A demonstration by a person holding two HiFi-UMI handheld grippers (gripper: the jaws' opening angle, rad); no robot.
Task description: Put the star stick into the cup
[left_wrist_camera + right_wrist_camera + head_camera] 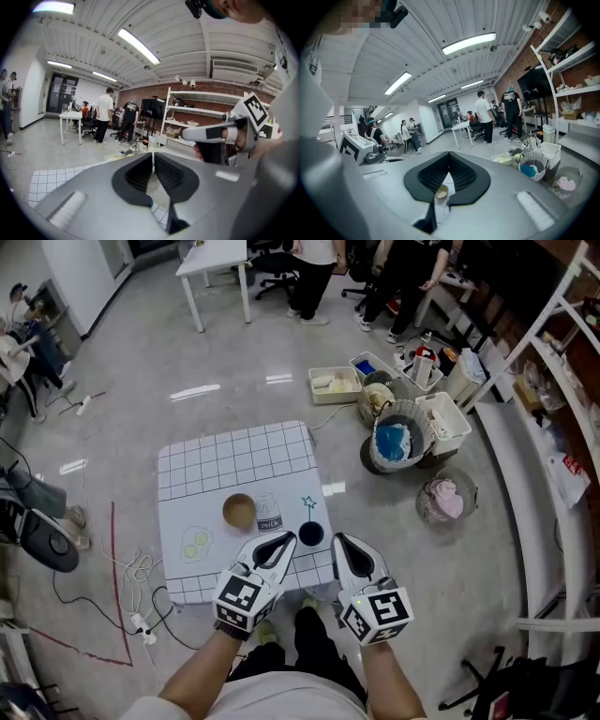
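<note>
In the head view a dark cup (310, 534) stands near the front edge of the small table (234, 457) with a white grid cloth. The star stick (307, 506) rises upright out of the cup, its green star on top. My left gripper (285, 539) hovers just left of the cup, shut and holding nothing. My right gripper (338, 541) hangs just right of the cup, off the table's edge, also shut and empty. In the left gripper view the left gripper (153, 153) has its jaws meeting at the tips. The right gripper (449, 153) likewise has its tips together in the right gripper view.
A wooden bowl (239, 512), a milk carton (269, 512) and a toy fried egg (197, 542) share the table. Baskets and bins (403, 439) crowd the floor to the right. Cables (141, 570) lie at the left. People stand by a far table (215, 257).
</note>
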